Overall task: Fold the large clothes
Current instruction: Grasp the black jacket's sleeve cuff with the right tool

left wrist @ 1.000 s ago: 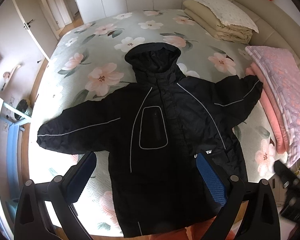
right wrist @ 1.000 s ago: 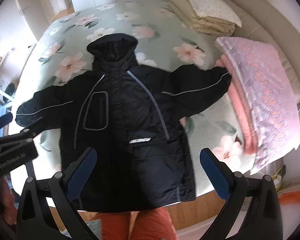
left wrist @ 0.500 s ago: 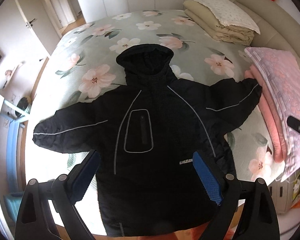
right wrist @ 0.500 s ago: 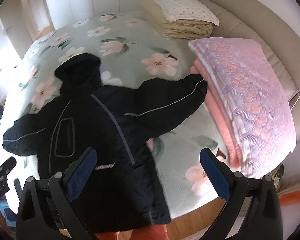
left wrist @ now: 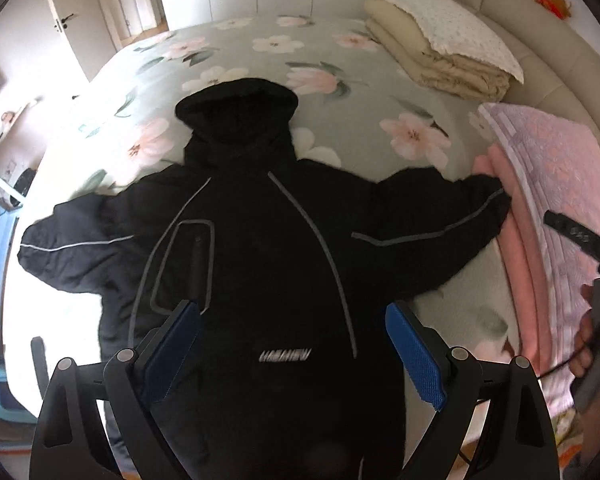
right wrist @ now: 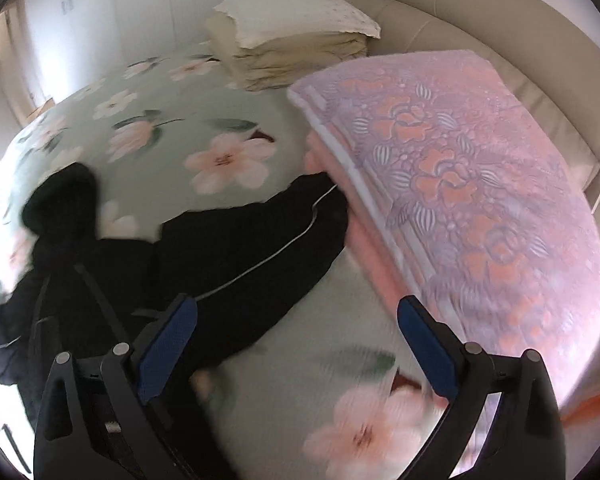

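Note:
A black hooded jacket [left wrist: 260,248] with grey piping lies face up on the floral bed [left wrist: 332,92], both sleeves spread out. My left gripper [left wrist: 292,316] hangs above the jacket's lower front, jaws wide open and empty. In the right wrist view the jacket's right sleeve [right wrist: 268,240] stretches toward the pink blanket, its cuff touching it. My right gripper [right wrist: 296,316] hovers open and empty above the sheet by that sleeve's lower edge. The hood [right wrist: 60,196] lies at the left.
A folded pink patterned blanket [right wrist: 460,184] lies along the bed's right side. A beige folded quilt with a white pillow [left wrist: 444,52] sits at the head. A padded headboard [right wrist: 480,32] curves behind. The person's hand with the other gripper [left wrist: 592,320] shows at right.
Both grippers have swung to the right and lower. The right wrist view has gone from the whole jacket to its right sleeve and the pink blanket. The jacket itself has not moved.

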`<control>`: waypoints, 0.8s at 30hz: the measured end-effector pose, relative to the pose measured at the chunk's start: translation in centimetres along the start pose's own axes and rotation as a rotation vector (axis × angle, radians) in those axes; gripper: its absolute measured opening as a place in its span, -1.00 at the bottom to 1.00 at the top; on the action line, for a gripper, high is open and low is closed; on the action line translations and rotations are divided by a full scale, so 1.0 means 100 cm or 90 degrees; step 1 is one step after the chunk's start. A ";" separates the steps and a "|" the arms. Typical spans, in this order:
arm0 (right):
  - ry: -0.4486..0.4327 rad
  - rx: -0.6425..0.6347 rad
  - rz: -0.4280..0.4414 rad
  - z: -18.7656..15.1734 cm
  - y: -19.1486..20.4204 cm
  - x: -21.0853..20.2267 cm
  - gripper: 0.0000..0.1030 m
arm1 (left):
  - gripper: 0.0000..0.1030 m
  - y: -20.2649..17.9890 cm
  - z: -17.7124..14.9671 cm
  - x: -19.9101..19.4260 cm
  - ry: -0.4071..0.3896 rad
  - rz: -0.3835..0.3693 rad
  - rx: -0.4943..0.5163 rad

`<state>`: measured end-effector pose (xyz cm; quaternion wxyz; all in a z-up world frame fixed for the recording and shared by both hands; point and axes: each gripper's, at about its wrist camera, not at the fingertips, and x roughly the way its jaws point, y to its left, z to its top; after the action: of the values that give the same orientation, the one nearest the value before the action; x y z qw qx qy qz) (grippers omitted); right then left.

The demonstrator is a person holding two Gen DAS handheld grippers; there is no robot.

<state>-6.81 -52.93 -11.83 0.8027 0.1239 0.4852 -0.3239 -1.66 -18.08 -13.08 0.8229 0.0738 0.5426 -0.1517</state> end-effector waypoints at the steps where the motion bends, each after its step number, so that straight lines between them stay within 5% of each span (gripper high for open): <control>1: 0.003 0.003 -0.001 0.005 -0.004 0.016 0.87 | 0.83 -0.004 0.002 0.010 -0.002 0.003 -0.003; 11: 0.008 0.106 -0.024 0.041 -0.037 0.187 0.75 | 0.83 -0.039 0.019 0.124 0.012 0.037 0.007; 24: 0.000 0.159 -0.102 0.042 -0.049 0.276 0.73 | 0.83 -0.071 0.022 0.184 0.058 0.030 0.041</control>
<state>1.78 -69.85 -32.85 0.7526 0.1839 0.4495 -0.4446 4.68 -28.55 -28.75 0.7981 0.1196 0.5722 -0.1462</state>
